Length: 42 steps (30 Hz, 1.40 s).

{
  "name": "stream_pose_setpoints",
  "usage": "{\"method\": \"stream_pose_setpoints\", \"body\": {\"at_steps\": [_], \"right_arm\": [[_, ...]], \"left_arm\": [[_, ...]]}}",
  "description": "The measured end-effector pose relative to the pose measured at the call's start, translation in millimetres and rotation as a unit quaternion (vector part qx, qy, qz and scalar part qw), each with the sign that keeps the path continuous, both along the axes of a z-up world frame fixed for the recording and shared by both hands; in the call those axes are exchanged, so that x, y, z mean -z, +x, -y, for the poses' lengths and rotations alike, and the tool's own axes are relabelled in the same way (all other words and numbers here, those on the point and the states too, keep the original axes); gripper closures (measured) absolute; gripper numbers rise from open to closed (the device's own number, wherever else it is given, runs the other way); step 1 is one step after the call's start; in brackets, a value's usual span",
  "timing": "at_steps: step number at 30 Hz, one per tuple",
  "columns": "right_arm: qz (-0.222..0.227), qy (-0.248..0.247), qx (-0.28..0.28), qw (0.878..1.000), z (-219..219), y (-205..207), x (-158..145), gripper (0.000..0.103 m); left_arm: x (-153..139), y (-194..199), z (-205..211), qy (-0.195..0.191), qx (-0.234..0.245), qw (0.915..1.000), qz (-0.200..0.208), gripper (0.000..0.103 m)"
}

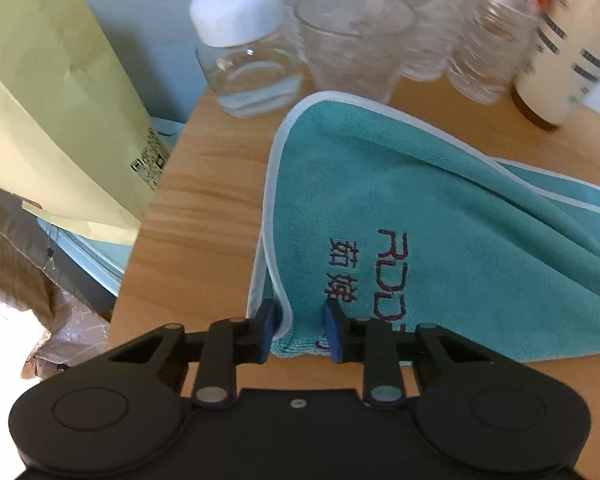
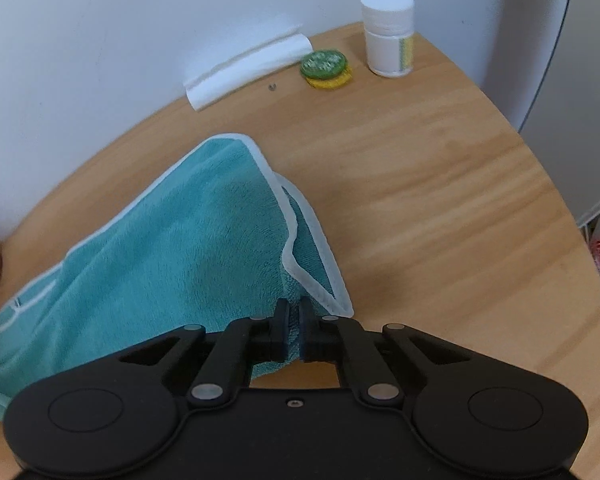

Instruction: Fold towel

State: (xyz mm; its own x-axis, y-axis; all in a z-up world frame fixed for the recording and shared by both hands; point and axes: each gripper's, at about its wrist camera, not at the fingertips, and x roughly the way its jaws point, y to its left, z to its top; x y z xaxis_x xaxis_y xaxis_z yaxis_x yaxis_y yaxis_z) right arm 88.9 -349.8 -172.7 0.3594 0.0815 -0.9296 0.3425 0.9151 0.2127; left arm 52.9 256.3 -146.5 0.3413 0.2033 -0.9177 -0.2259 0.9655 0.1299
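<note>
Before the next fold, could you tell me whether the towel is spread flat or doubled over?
Doubled over: the towel shows two white-trimmed edges stacked.

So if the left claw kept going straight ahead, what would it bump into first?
The left claw already has the towel between its open fingers, so it would push into that first. Beyond it probably the glass, though depth is unclear.
</note>
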Motion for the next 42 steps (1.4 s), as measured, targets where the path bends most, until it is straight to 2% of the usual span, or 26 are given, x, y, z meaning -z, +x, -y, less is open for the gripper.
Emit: {"method": "stream_pose_setpoints", "body": {"at_steps": [4, 11, 17, 19, 21, 23, 25, 26, 29, 33, 40, 42], "right_arm": [[-0.006, -0.013, -0.003, 1.000, 2, -22, -2, 0.099], [-0.019, -0.024, -0.006, 1.000, 7, -68, -6, 0.099], [-0.024, -0.029, -0.003, 0.999, 13, -94, -6, 0.098], [-0.021, -0.045, -0.015, 0.999, 10, -95, -9, 0.090], [-0.013, -0.075, -0.052, 0.996, 5, -94, -19, 0.071], [-0.012, -0.092, -0.083, 0.992, 1, -93, -27, 0.065], [-0.005, -0.105, -0.135, 0.985, -1, -89, -40, 0.062], [-0.008, -0.105, -0.140, 0.984, 0, -88, -43, 0.059], [-0.006, -0.096, -0.159, 0.983, 4, -84, -47, 0.059], [-0.010, -0.078, -0.206, 0.975, 5, -86, -42, 0.059], [-0.023, -0.067, -0.209, 0.975, 13, -75, -28, 0.060], [-0.034, -0.051, -0.211, 0.976, 12, -71, -25, 0.065]], "left_arm": [[1, -11, 4, -0.007, 0.006, 0.9999, -0.010, 0.079], [1, -42, 20, 0.007, 0.044, 0.9984, -0.035, 0.079], [0, -51, 26, 0.016, 0.060, 0.9967, -0.052, 0.079], [-4, -50, 27, 0.013, 0.064, 0.9965, -0.053, 0.077], [-8, -49, 27, 0.015, 0.071, 0.9961, -0.050, 0.060], [-13, -47, 23, 0.016, 0.077, 0.9959, -0.044, 0.060], [-16, -45, 17, 0.000, 0.080, 0.9958, -0.044, 0.060], [-17, -44, 15, -0.009, 0.081, 0.9956, -0.045, 0.060], [-20, -44, 11, -0.017, 0.087, 0.9954, -0.037, 0.057], [-16, -41, 2, -0.049, 0.085, 0.9945, -0.039, 0.054], [-12, -33, -4, -0.082, 0.082, 0.9923, -0.044, 0.054], [-11, -31, -4, -0.088, 0.083, 0.9916, -0.044, 0.056]]}}
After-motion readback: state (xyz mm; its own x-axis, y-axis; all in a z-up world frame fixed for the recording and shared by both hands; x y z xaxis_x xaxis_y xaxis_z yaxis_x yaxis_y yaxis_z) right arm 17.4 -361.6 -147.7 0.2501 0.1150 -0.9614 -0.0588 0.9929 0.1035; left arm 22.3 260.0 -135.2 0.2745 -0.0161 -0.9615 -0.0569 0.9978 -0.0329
